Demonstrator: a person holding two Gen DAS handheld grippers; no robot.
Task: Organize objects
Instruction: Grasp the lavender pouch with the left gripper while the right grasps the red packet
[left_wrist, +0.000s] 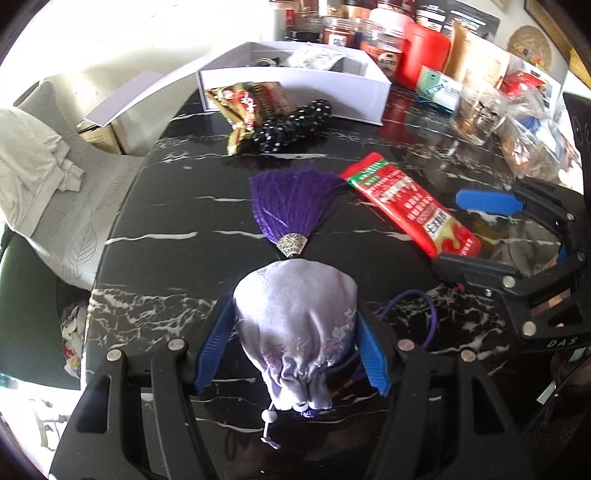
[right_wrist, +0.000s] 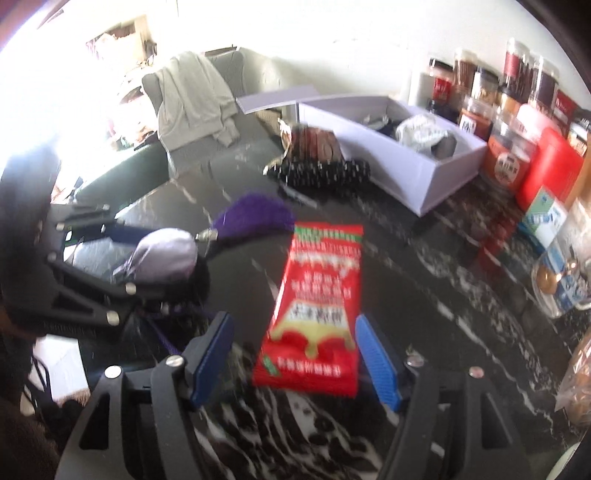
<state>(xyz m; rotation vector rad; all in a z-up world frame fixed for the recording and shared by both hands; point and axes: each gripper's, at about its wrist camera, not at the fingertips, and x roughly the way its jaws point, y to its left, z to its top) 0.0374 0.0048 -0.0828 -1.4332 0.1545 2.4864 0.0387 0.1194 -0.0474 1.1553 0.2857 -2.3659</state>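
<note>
Gripping the lilac pouch (left_wrist: 295, 325), my left gripper (left_wrist: 295, 347) sits low in its frame on the black table (left_wrist: 166, 221), purple tassel (left_wrist: 291, 206) above. Right view: my right gripper (right_wrist: 295, 354) straddles the red packet (right_wrist: 314, 306), pads apart from it.

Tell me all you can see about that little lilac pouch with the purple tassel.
The pouch is shiny pale-lilac satin-like fabric with faint floral embroidery, plump, gathered shut at one end by a drawstring ending in a white bead. Its other end carries a silver filigree cap and a fanned purple tassel. It lies on the black marbled table, between the left gripper's blue pads, which seem to press its sides.
</note>
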